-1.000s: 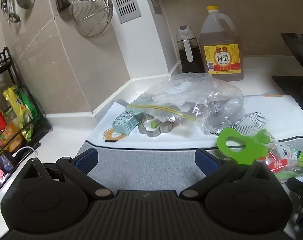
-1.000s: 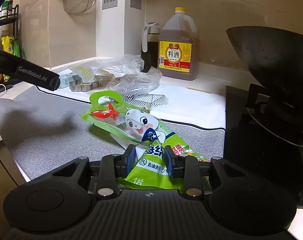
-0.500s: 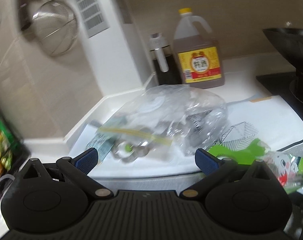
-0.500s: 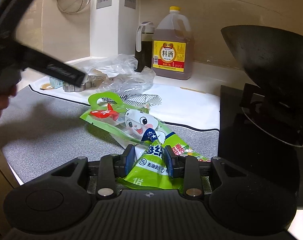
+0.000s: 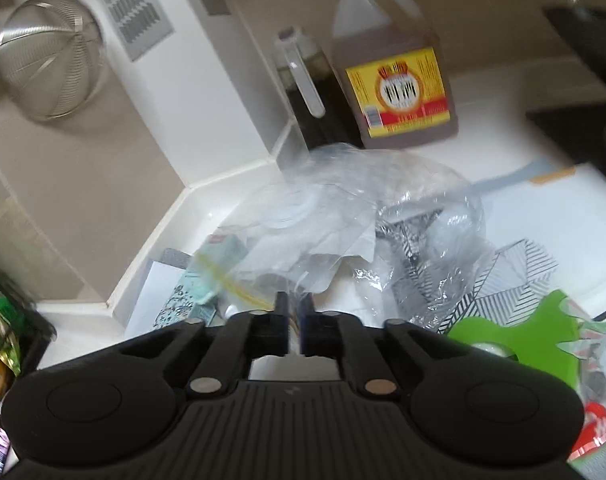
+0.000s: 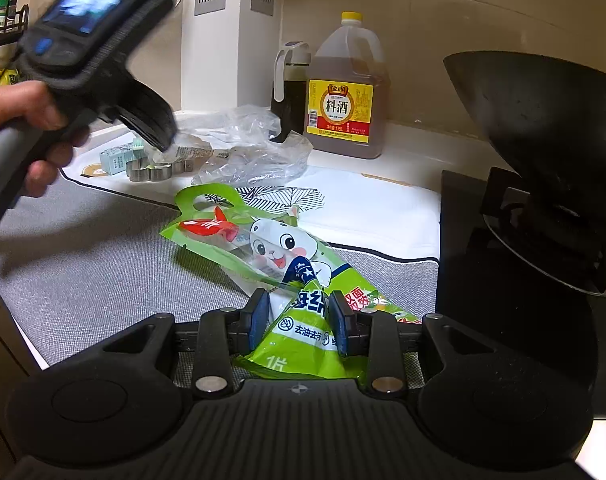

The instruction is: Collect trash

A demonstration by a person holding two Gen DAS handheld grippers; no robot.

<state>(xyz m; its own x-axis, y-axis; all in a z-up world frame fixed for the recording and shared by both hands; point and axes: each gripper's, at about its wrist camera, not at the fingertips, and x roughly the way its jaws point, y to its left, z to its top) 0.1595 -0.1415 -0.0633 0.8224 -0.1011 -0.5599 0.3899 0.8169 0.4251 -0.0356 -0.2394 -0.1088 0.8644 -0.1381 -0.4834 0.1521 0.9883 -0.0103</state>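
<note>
We note a cooking wine jug (image 6: 345,96) against the back wall. Just beside it, left, stands a dark dispenser bottle (image 6: 289,80); well right, a black wok (image 6: 543,152); far left, a hanging strainer (image 5: 49,56).

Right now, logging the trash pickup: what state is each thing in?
Left gripper: shut on clear plastic bag.
Right gripper: shut on green wrapper, lying flat.
Cooking wine jug: upright, capped.
Dark bottle: upright, closed.
Wok: tilted on stove.
</note>
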